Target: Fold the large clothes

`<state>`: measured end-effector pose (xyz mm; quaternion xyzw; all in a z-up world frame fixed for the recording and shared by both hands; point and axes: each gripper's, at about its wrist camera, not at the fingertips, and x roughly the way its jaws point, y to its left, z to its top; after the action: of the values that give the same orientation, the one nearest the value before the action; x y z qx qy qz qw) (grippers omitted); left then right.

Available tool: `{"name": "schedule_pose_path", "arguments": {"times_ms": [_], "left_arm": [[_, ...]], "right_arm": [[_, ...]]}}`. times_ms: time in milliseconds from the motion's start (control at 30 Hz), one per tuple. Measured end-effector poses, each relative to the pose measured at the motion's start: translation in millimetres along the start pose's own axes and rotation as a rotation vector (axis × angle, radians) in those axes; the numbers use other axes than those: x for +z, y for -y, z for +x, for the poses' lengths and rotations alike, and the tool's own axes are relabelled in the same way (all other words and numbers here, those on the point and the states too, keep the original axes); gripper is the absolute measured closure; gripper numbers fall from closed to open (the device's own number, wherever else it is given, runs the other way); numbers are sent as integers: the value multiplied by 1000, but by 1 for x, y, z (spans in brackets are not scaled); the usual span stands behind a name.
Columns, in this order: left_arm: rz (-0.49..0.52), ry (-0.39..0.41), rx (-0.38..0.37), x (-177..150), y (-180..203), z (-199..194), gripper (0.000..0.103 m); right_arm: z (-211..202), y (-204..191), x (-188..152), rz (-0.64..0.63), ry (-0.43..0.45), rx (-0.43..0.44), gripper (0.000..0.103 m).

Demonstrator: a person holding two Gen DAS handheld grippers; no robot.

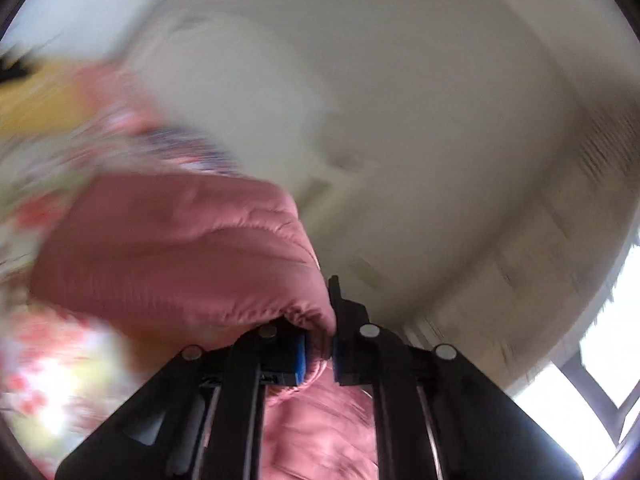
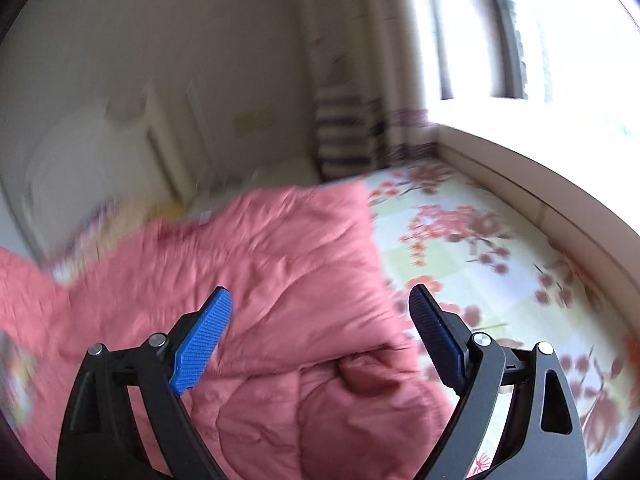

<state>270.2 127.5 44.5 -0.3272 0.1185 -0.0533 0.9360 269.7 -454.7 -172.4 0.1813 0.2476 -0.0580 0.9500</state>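
A pink quilted garment (image 2: 280,280) lies rumpled on the bed, partly folded over itself. My left gripper (image 1: 320,354) is shut on an edge of the pink garment (image 1: 180,252) and holds it lifted; the cloth bulges to the left and hangs below the fingers. My right gripper (image 2: 320,336) is open and empty, hovering over the garment's near right part, with the blue pads (image 2: 204,336) spread wide. The left wrist view is blurred by motion.
The bed has a floral sheet (image 2: 500,264) showing to the right of the garment. A white headboard (image 2: 100,160) and wall stand behind. A window (image 2: 560,28) and its low ledge (image 2: 520,172) run along the right side. A striped curtain (image 2: 348,136) hangs in the corner.
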Motion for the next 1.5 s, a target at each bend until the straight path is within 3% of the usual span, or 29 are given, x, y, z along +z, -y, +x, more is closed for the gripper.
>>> {"name": "schedule_pose_path", "arguments": {"times_ms": [67, 167, 200, 233, 300, 400, 467, 533, 600, 667, 733, 833, 900, 967, 1033, 1133, 1200, 1300, 1333, 1467, 1500], "left_arm": [[150, -67, -108, -36, 72, 16, 91], [289, -174, -186, -107, 144, 46, 83], [313, -212, -208, -130, 157, 53, 70], [372, -274, -245, -166, 177, 69, 44], [484, -375, -250, -213, 197, 94, 14], [698, -470, -205, -277, 216, 106, 14], [767, -451, -210, -290, 213, 92, 14], [788, -405, -213, -277, 198, 72, 11], [763, -332, -185, -252, 176, 52, 3], [700, -276, -130, -216, 135, 57, 2], [605, -254, -21, -187, 94, 61, 2], [303, -230, 209, -153, 9, 63, 3], [142, -213, 290, -145, -33, 55, 3], [22, -187, 372, -134, -63, 42, 3], [-34, -172, 426, -134, -76, 43, 3], [-39, -183, 437, -132, -73, 44, 3], [-17, -206, 431, -134, -72, 49, 3], [17, -224, 418, -133, -73, 50, 3], [28, -230, 415, -133, -72, 49, 3], [51, -242, 415, -140, -70, 51, 2], [48, -242, 416, -140, -71, 51, 2]], "right_arm": [[-8, 18, 3, 93, 46, -7, 17], [-16, 37, 4, 185, 91, -6, 17], [-17, 41, 4, 205, 101, -10, 17], [-17, 44, 4, 216, 100, -11, 17], [-15, 47, 4, 228, 90, -12, 17], [-14, 48, 4, 229, 88, -7, 17], [-14, 49, 4, 226, 86, 1, 17], [-15, 49, -1, 228, 83, 9, 17], [-13, 49, -1, 229, 73, 15, 17], [-13, 49, -3, 227, 71, 19, 17], [-13, 47, -3, 220, 73, 28, 17], [-13, 41, -4, 192, 60, 48, 17], [-12, 32, -2, 169, 30, 71, 17], [-8, 18, 2, 163, -38, 154, 17], [4, -1, 6, 137, -144, 240, 17], [21, -29, 10, 82, -260, 324, 17], [39, -46, 8, 69, -344, 318, 17], [59, -56, 6, 105, -378, 295, 22], [62, -57, 8, 123, -367, 296, 27], [64, -55, 13, 189, -325, 285, 79], [58, -54, 14, 195, -302, 280, 81]]}}
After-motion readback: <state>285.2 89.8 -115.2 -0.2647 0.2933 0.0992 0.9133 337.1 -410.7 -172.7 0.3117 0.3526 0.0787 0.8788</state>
